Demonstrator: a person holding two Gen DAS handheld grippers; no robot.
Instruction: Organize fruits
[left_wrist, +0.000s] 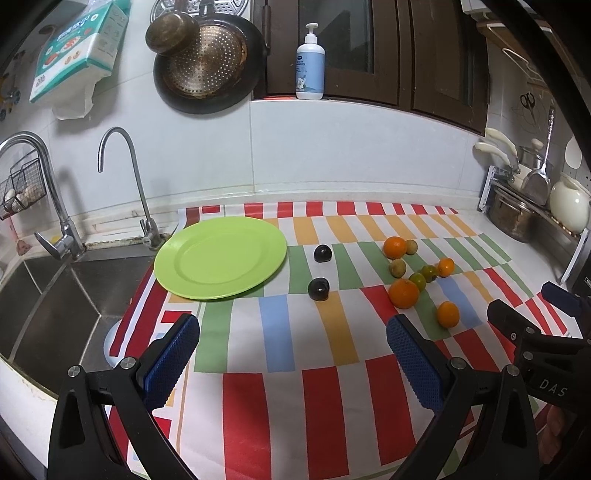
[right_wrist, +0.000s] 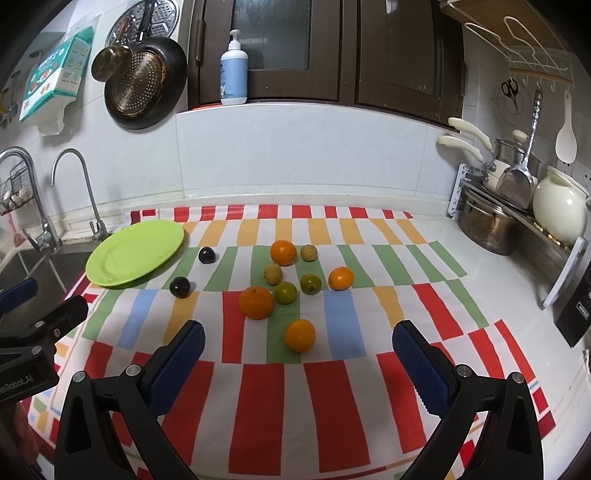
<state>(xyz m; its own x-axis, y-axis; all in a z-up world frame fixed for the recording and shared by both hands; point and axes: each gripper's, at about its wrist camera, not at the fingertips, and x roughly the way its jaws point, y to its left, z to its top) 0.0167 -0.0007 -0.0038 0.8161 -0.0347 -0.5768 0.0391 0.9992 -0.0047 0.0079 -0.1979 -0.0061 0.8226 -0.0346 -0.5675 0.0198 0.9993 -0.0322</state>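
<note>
Insp: Nearest the lens, right tool (right_wrist: 297, 345), pads spread wide, nothing between them, hanging over the striped cloth (right_wrist: 332, 398) on the tabletop. Left tool (left_wrist: 291, 341) likewise spread and holding nothing, lower left of the fruit.

Asst: Fruit location?

Insp: All loose on the cloth, none on the green plate (right_wrist: 110, 266). Plate sits at cloth's left edge, just beside the sink (left_wrist: 55, 295).

Asst: Count?

Insp: Oranges, 4: nearest orange (right_wrist: 299, 335), large orange (right_wrist: 256, 302), far orange (right_wrist: 283, 252), right orange (right_wrist: 341, 278). Green citrus, 2 (right_wrist: 285, 292) (right_wrist: 310, 283). Tan round fruits, 2 (right_wrist: 273, 275) (right_wrist: 308, 253). Dark plums, 2 (right_wrist: 180, 287) (right_wrist: 207, 254). Total 10. Plate, 1.

Asst: Risks?

Insp: Round fruit, my judgement: pads closing off-centre would squirt one out and roll it into neighbours; cluster is tight, several touching or nearly so. Plums lie near the plate and sink side, so a nudge could send one over. Plate rim is shallow; fruit dropped from height may roll off. Cloth could bunch if a fingertip drags it.
</note>
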